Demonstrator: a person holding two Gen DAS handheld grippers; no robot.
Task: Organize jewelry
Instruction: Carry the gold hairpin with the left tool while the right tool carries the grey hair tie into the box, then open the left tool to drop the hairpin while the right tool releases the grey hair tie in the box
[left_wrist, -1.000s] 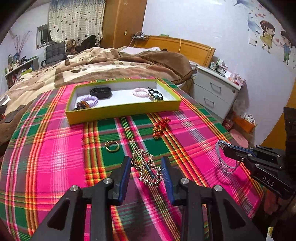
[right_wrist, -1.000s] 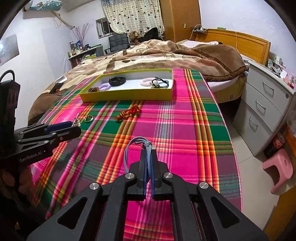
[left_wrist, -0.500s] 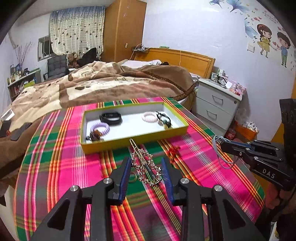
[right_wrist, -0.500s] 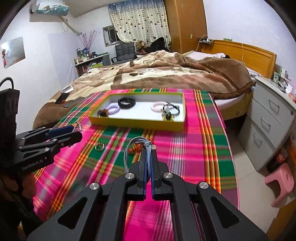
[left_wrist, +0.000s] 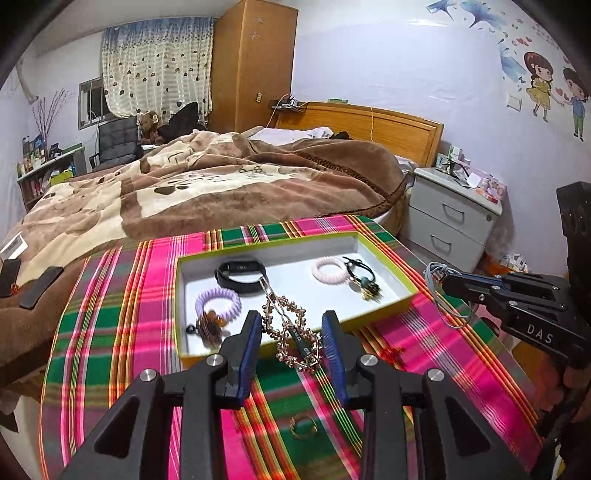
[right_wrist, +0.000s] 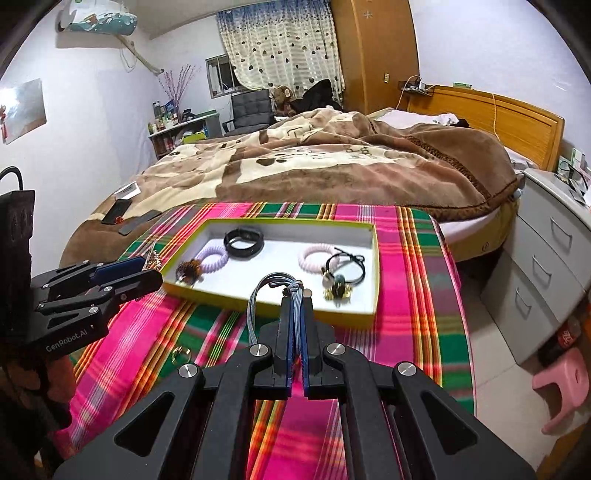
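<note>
My left gripper (left_wrist: 291, 321) is shut on a gold chain piece (left_wrist: 291, 334), which hangs between its blue pads just above the near wall of the yellow-rimmed tray (left_wrist: 373, 315). The jaws of my right gripper (right_wrist: 295, 295) are shut on a blue-grey cord loop (right_wrist: 256, 301), also at the tray's (right_wrist: 229, 297) near edge. In the tray lie a black band (left_wrist: 240, 275), a lilac coil tie (left_wrist: 218, 301), a pink coil tie (left_wrist: 328, 269), a brown clip (left_wrist: 210, 323) and a black beaded tie (left_wrist: 364, 282). On the plaid cloth a gold ring (left_wrist: 303, 430) and a red-gold ornament (left_wrist: 388, 356) lie loose.
The plaid-covered table (right_wrist: 417, 288) stands against a bed with a brown blanket (left_wrist: 221, 184). Phones (left_wrist: 40, 286) lie on the bed at the left. A grey nightstand (left_wrist: 454, 218) and a pink stool (right_wrist: 561, 387) stand to the right, off the table's edge.
Both grippers have risen and moved forward to the tray's near edge, each carrying its piece. The ring and the red-gold ornament now lie behind the fingertips.
</note>
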